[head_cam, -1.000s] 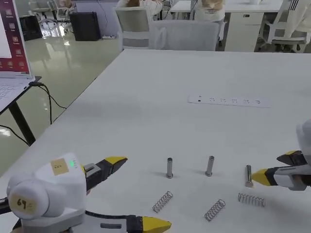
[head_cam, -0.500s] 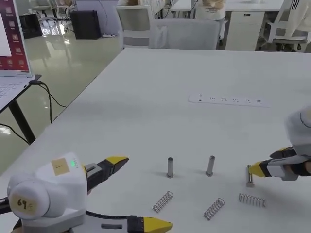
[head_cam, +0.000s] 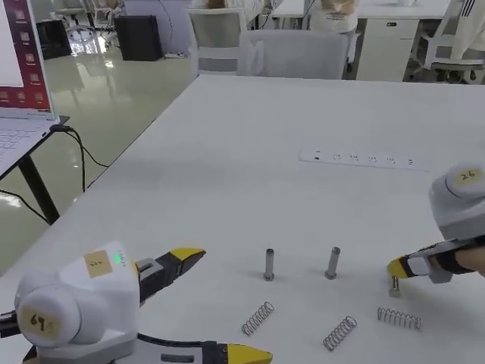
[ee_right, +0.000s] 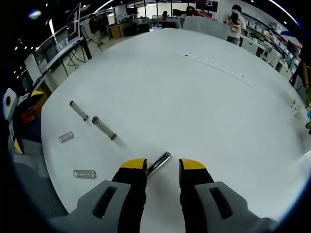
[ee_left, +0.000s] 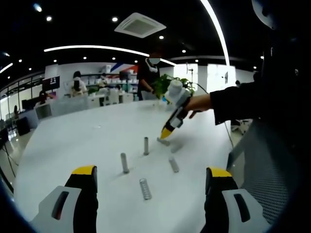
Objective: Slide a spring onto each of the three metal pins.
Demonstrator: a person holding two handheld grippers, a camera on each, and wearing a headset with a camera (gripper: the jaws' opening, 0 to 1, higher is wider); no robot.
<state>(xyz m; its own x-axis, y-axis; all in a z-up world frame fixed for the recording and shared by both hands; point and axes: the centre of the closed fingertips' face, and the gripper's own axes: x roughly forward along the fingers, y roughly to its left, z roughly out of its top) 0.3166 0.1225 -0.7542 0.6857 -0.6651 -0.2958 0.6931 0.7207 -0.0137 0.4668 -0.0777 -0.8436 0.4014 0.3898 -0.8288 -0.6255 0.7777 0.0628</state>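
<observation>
Three short metal pins stand in a row on the white table: the left pin [head_cam: 269,265], the middle pin [head_cam: 333,262] and the right pin [head_cam: 394,285]. In front of them lie three springs [head_cam: 258,318], [head_cam: 339,333], [head_cam: 399,319]. My right gripper [head_cam: 398,267] reaches in from the right at the right pin. In the right gripper view that pin [ee_right: 159,165] sits between the narrowed jaws of the right gripper [ee_right: 163,162], with table showing on both sides of it. My left gripper [head_cam: 216,305] hangs wide open at the lower left, holding nothing, and looks at the pins [ee_left: 125,162] over the nearest spring [ee_left: 145,188].
A white power strip [head_cam: 364,160] lies farther back on the table [head_cam: 227,167]. The table's left edge runs diagonally, with a laptop [head_cam: 23,83] on a side stand and cables beyond it. Chairs and desks stand behind the far edge.
My right gripper has moved left and up to the right pin, and its jaws have narrowed around it. The left gripper has stayed put. The head camera shifted slightly.
</observation>
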